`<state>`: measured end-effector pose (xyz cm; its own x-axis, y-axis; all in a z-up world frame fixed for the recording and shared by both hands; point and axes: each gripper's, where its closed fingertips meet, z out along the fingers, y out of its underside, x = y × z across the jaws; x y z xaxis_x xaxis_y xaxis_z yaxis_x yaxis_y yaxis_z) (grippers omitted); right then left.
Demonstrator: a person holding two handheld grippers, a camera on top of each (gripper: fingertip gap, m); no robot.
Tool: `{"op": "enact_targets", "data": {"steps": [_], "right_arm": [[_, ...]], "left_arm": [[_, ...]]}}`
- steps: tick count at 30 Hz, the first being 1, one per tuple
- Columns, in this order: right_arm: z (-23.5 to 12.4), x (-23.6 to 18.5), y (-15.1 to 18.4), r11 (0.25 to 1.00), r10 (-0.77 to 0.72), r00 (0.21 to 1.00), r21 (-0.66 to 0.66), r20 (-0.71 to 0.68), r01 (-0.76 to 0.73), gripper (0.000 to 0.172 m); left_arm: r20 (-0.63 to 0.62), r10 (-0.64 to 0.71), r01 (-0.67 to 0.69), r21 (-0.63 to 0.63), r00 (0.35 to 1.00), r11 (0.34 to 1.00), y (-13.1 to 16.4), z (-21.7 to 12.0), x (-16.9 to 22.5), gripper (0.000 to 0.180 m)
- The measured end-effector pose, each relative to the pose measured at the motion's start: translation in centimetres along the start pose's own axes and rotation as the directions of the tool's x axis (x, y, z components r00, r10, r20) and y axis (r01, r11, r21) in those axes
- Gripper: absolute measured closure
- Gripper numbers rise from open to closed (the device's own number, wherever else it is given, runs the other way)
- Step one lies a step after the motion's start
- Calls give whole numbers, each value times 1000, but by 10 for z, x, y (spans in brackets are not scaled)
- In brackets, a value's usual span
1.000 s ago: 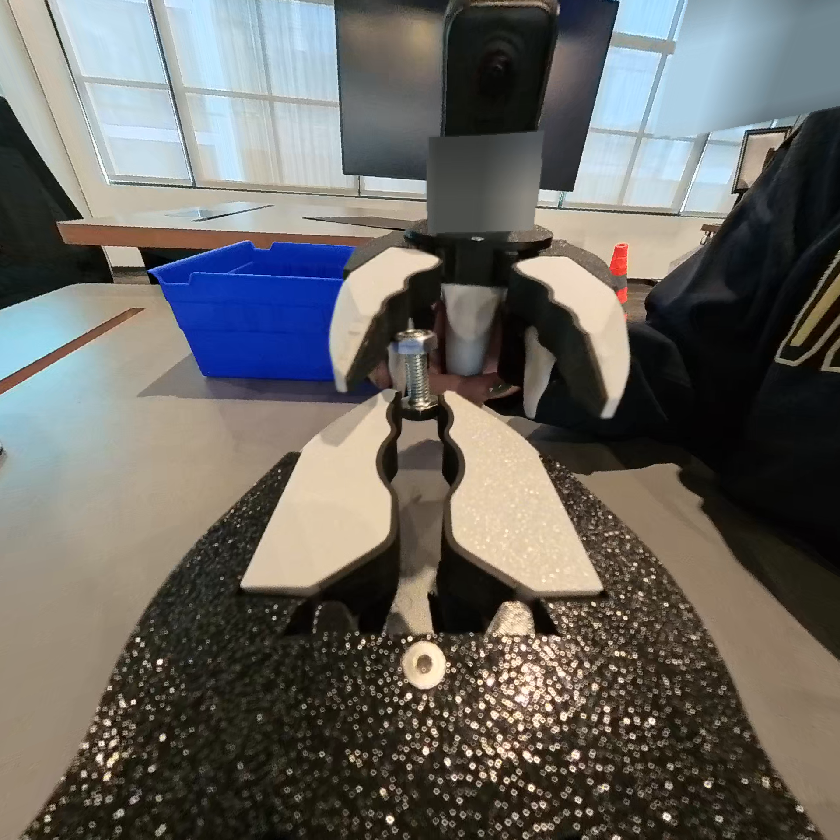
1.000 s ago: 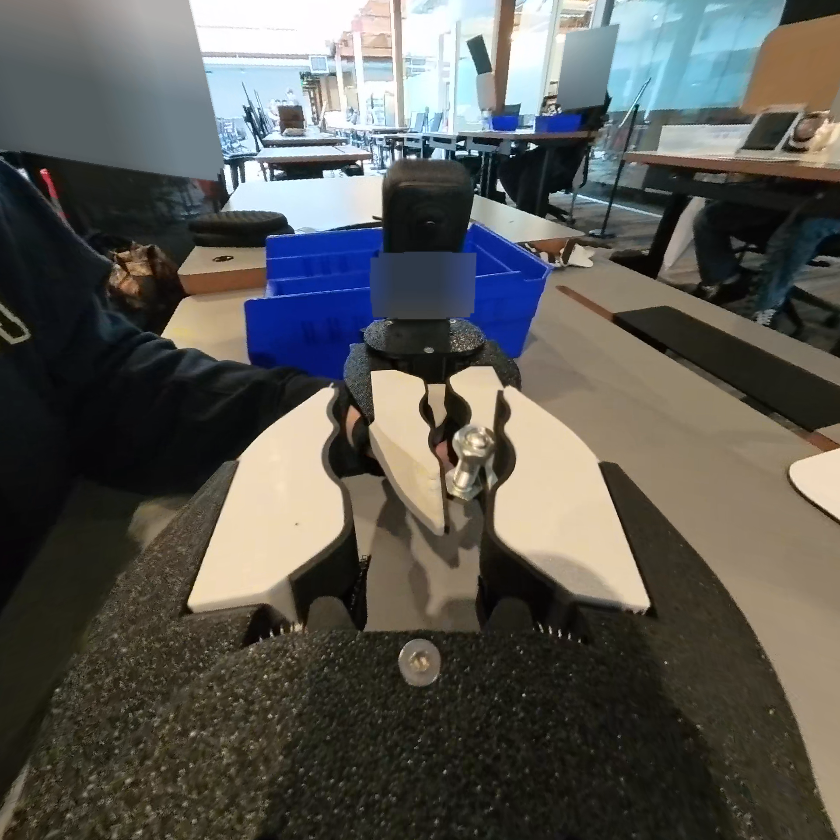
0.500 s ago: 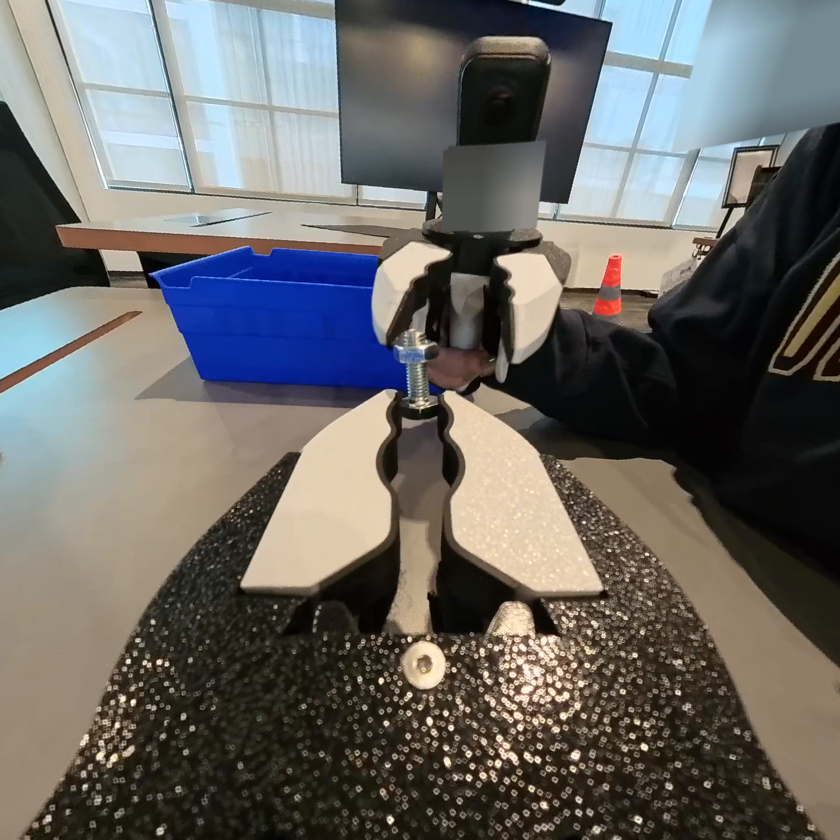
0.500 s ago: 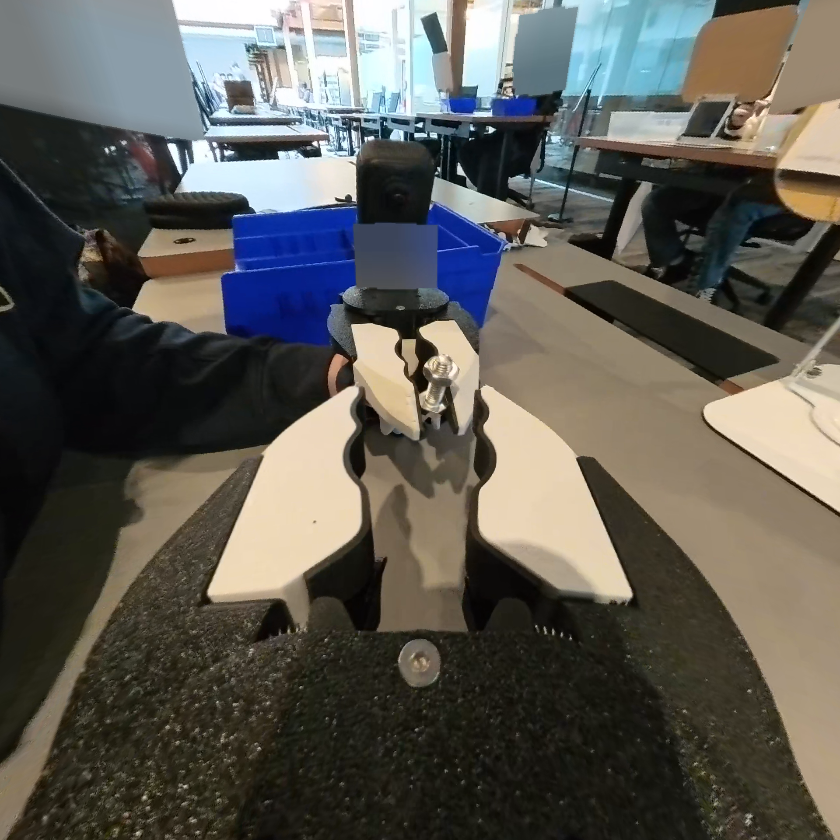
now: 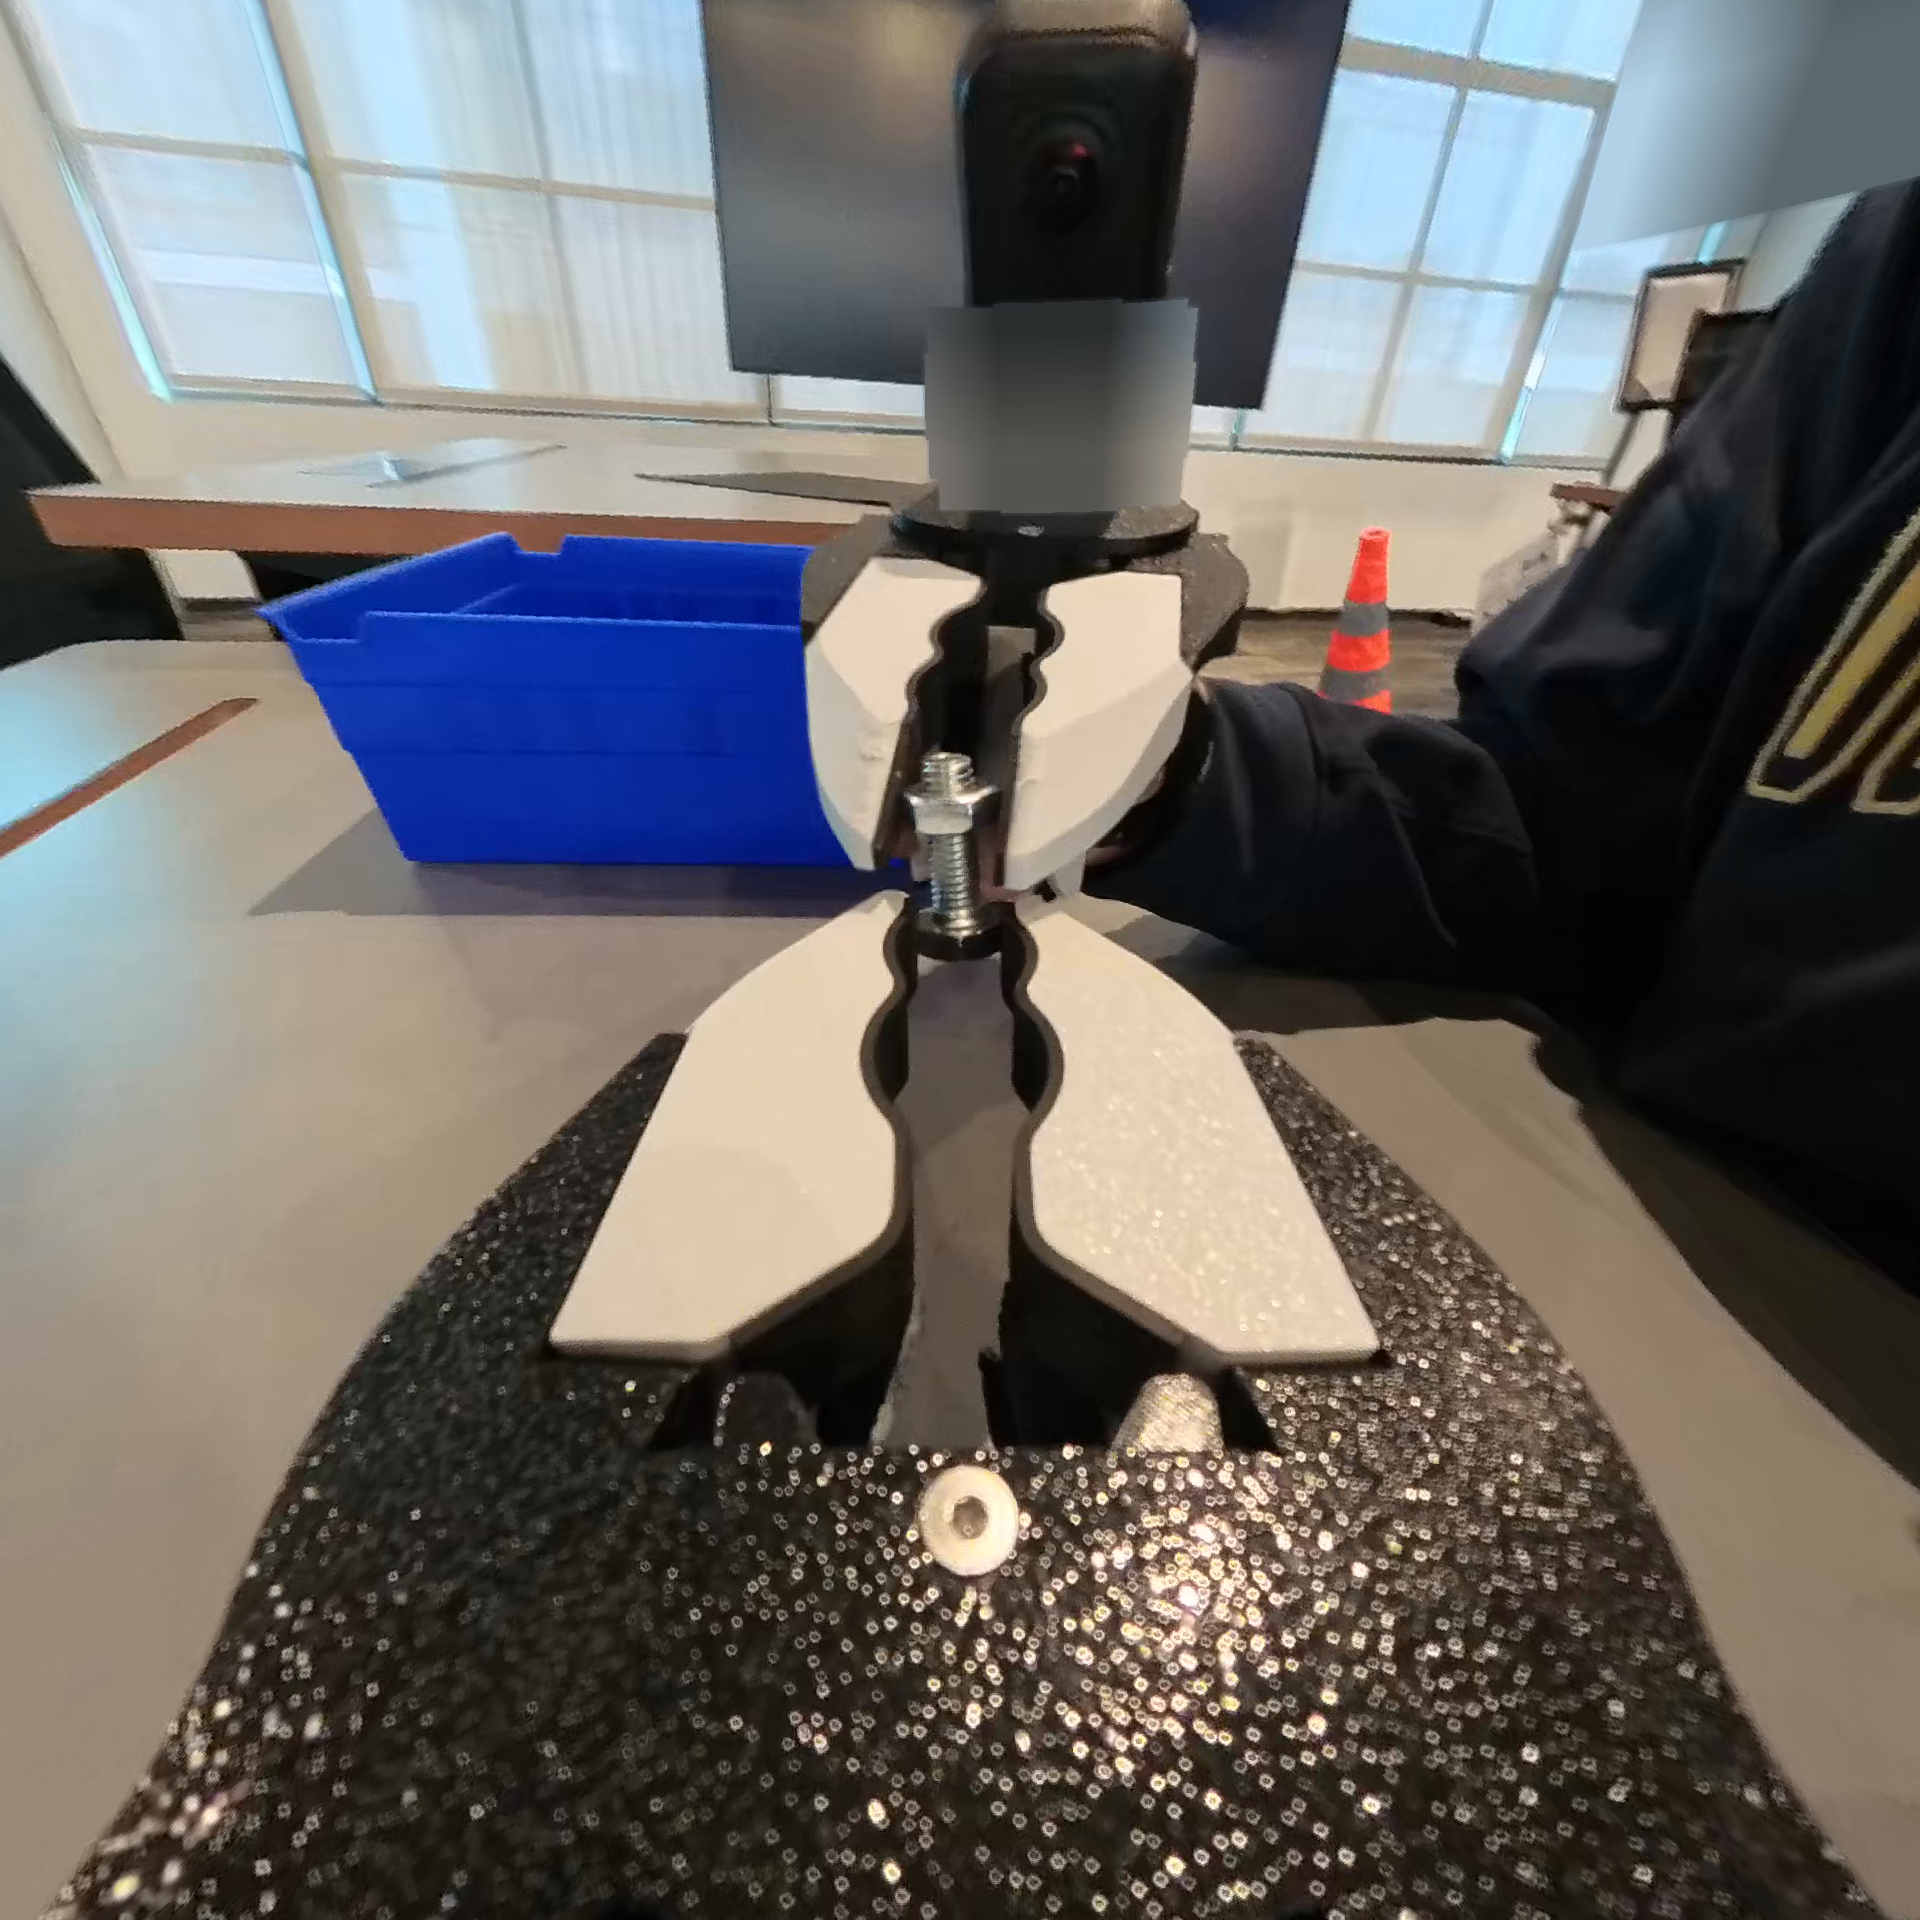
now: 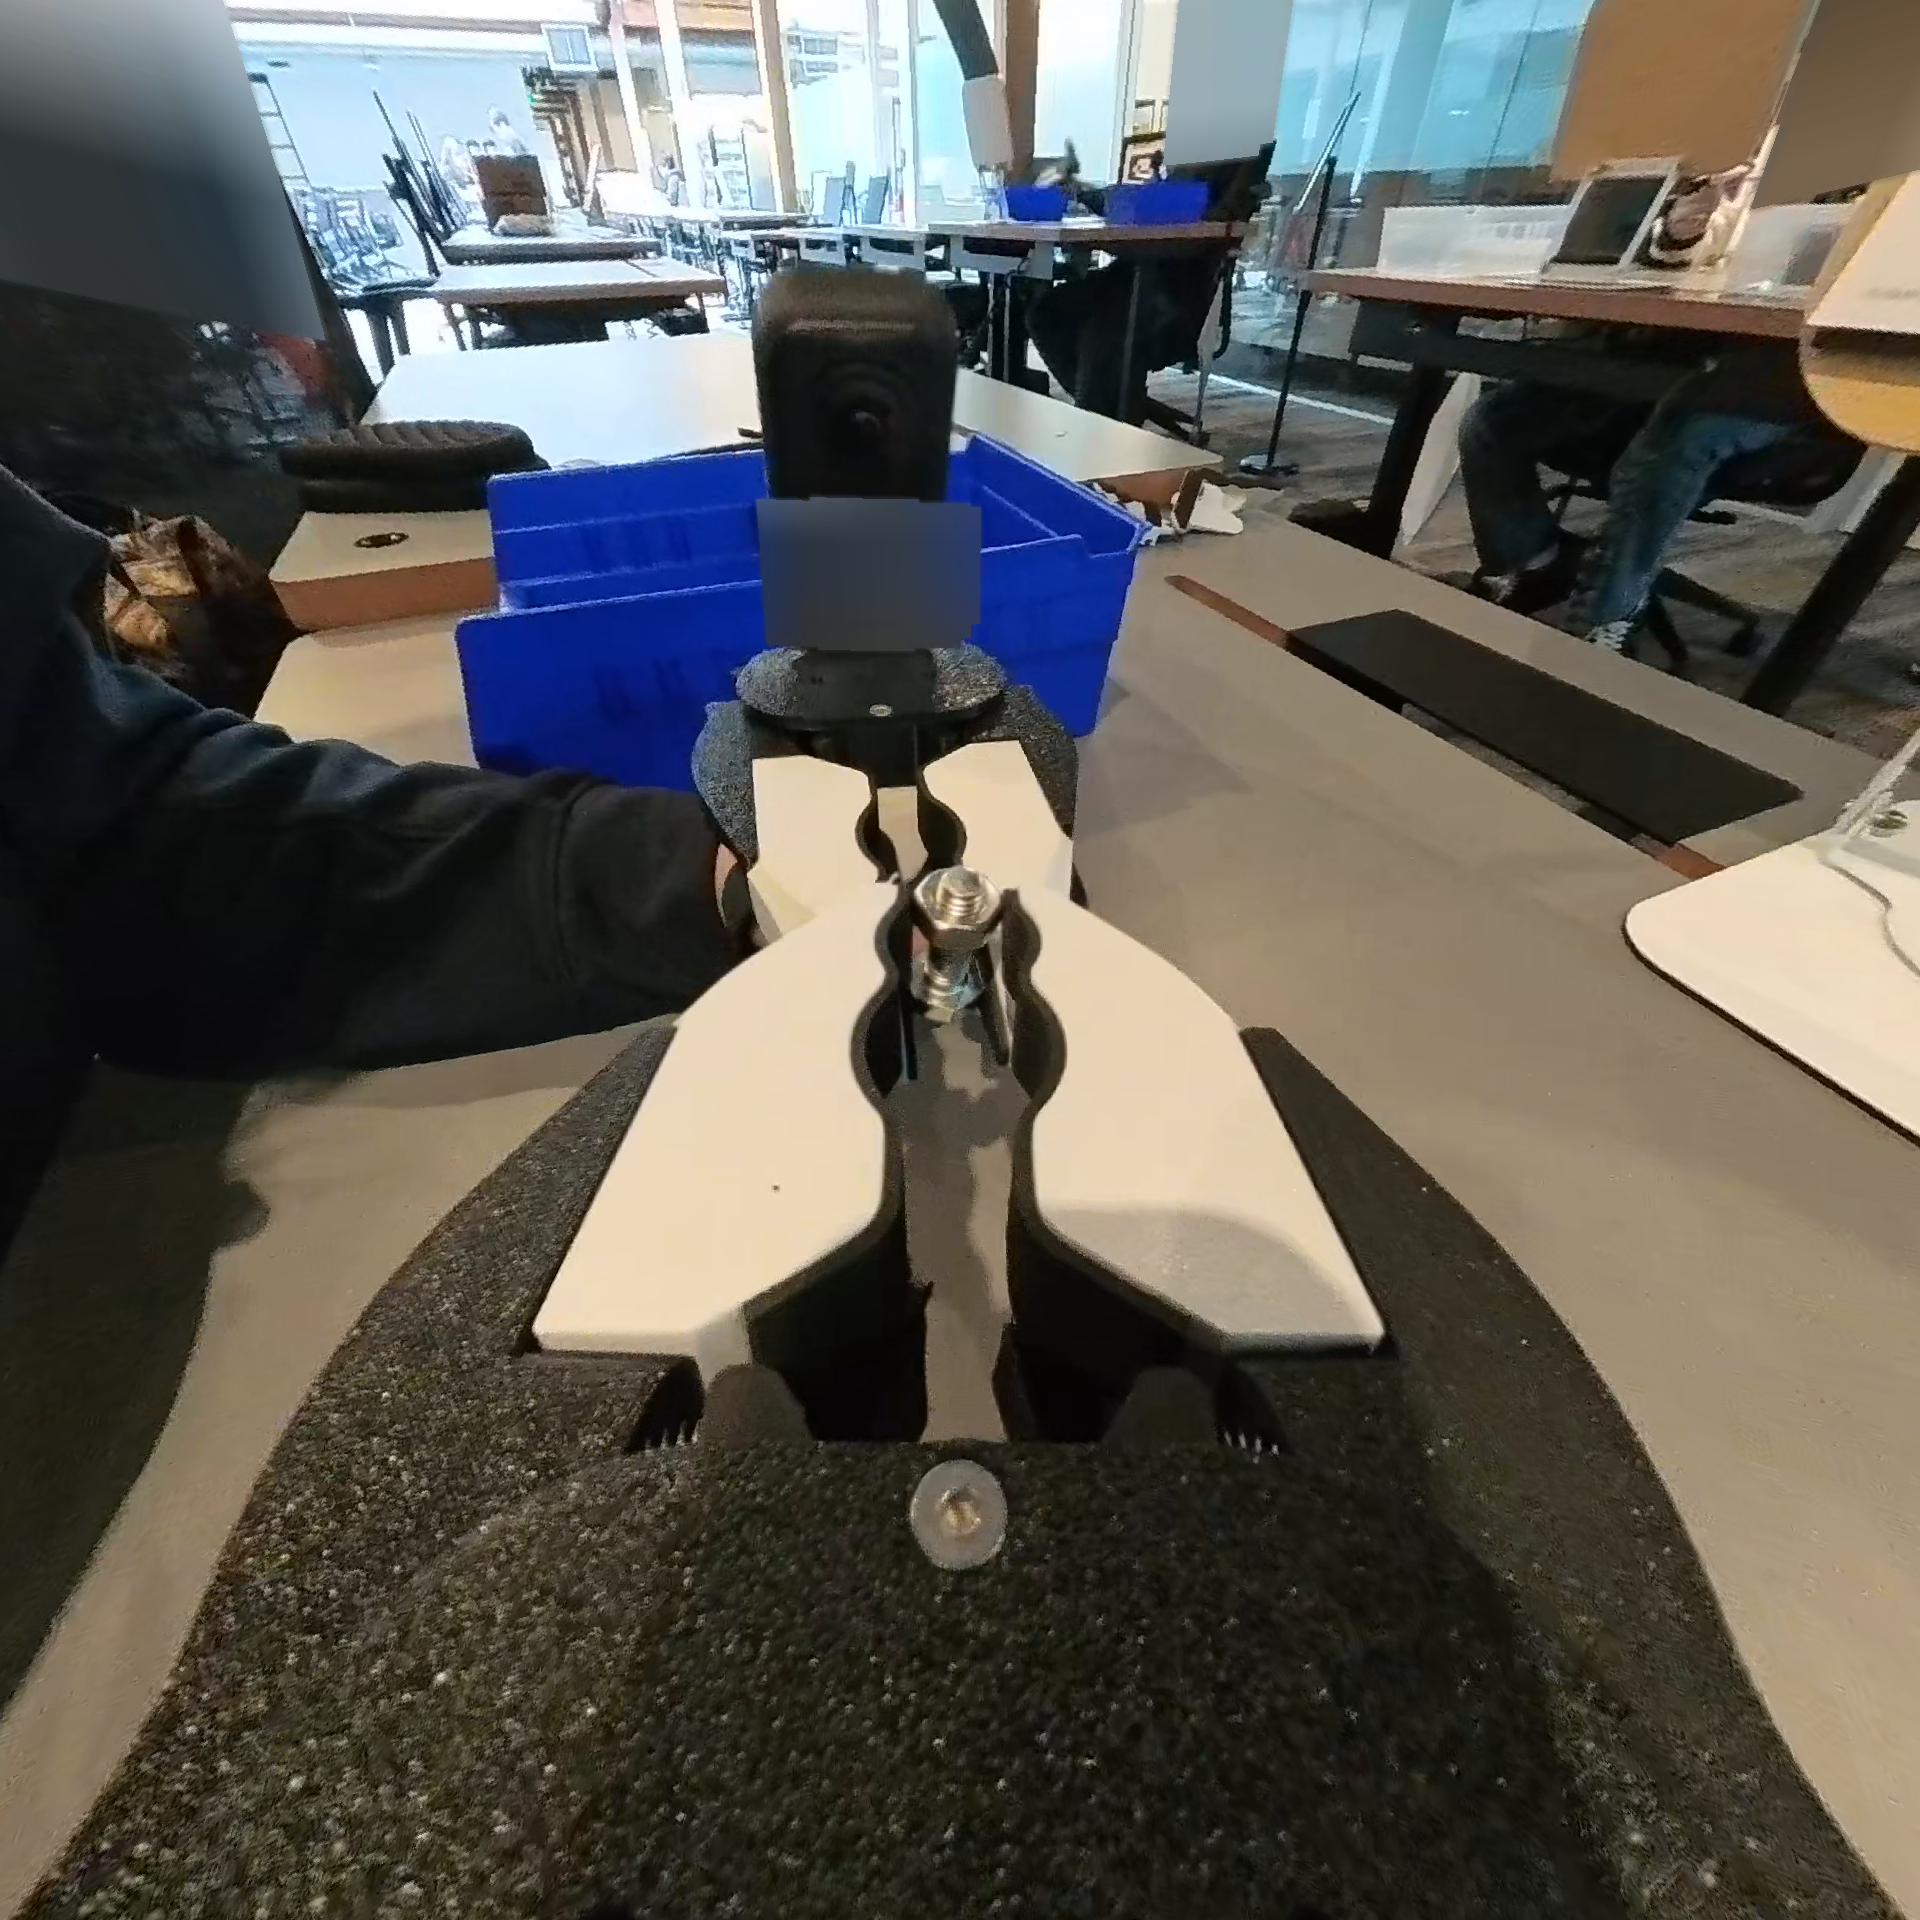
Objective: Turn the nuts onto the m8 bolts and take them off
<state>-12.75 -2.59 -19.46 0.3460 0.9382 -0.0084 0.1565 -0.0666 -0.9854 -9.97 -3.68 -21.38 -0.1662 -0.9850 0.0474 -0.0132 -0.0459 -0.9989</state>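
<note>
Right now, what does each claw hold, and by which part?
Left claw: silver threaded bolt, by its head. Right claw: silver hex nut near the bolt's tip.

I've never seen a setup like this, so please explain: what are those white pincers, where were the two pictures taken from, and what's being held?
They are hand-held two-finger grippers, one in each of a person's hands, each carrying a camera that looks along its fingers, so each picture shows the other gripper opposite. The left gripper clamps the head of a silver bolt standing upright. The right gripper is closed around the nut near the bolt's tip. Behind them a blue bin sits on the grey table.
</note>
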Motion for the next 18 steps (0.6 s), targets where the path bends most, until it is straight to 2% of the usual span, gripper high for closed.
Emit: {"op": "enact_targets", "data": {"steps": [2,3,6,7,10,12,14,16,18], "right_arm": [[-2,-1,-3,1000,-1,1000,13,5,0,156],[-3,0,-4,1000,0,1000,16,-3,1,156],[-8,4,-9,999,-30,999,17,-42,31,156],[-15,5,-15,999,-41,997,21,-69,43,156],[-51,14,-38,995,-103,970,-11,-220,103,156],[-90,28,-47,986,-160,920,-92,-358,135,156],[-132,42,-47,978,-176,867,-180,-467,101,156],[-172,59,-33,959,-180,813,-284,-554,18,156],[-203,74,1,898,-149,800,-419,-581,-136,156]], "left_arm": [[8,10,-10,28,1000,1000,-3,2,1,166],[0,7,-6,39,1000,999,-5,3,3,155],[35,-76,73,67,997,995,-9,7,-7,88],[45,-93,89,82,995,993,-10,5,-10,83],[60,-111,102,137,992,985,-16,-1,-14,82],[70,-120,108,147,990,983,-16,-2,-16,82],[72,-120,109,143,990,984,-15,-2,-16,83],[75,-122,111,136,990,984,-14,-1,-17,86],[73,-121,110,132,990,985,-14,-1,-16,88]]}}
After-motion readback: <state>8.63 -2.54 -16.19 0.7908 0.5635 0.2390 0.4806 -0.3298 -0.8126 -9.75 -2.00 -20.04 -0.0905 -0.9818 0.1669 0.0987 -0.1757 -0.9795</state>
